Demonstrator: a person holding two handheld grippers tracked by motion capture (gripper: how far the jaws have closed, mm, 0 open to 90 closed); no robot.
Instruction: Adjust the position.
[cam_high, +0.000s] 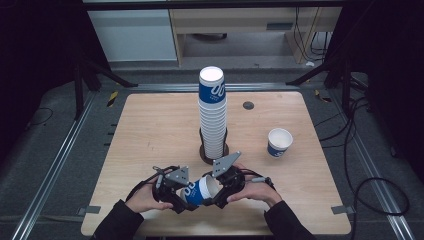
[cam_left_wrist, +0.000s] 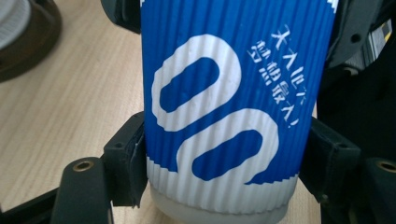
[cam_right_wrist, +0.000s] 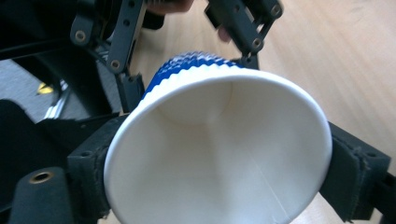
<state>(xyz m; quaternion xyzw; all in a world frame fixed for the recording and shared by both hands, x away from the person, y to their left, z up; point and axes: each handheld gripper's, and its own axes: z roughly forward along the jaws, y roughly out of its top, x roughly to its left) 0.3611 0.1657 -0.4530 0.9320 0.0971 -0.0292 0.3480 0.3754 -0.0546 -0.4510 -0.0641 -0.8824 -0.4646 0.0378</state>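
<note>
A blue and white ribbed paper cup (cam_high: 200, 191) lies on its side in the air, low over the table's near edge, between both grippers. My left gripper (cam_high: 186, 199) is shut on its narrow bottom end; in the left gripper view the cup (cam_left_wrist: 224, 116) sits clamped between the two black pads (cam_left_wrist: 125, 158). My right gripper (cam_high: 216, 192) faces the cup's open mouth (cam_right_wrist: 219, 154). Its pads (cam_right_wrist: 88, 177) stand close on either side of the round, unsqueezed rim, so I read the jaws as open.
A tall stack of the same cups (cam_high: 212, 115) stands in a dark round holder (cam_high: 204, 155) at the middle of the wooden table (cam_high: 150, 130). A single upright cup (cam_high: 279, 142) stands to the right. A small dark disc (cam_high: 248, 105) lies at the back.
</note>
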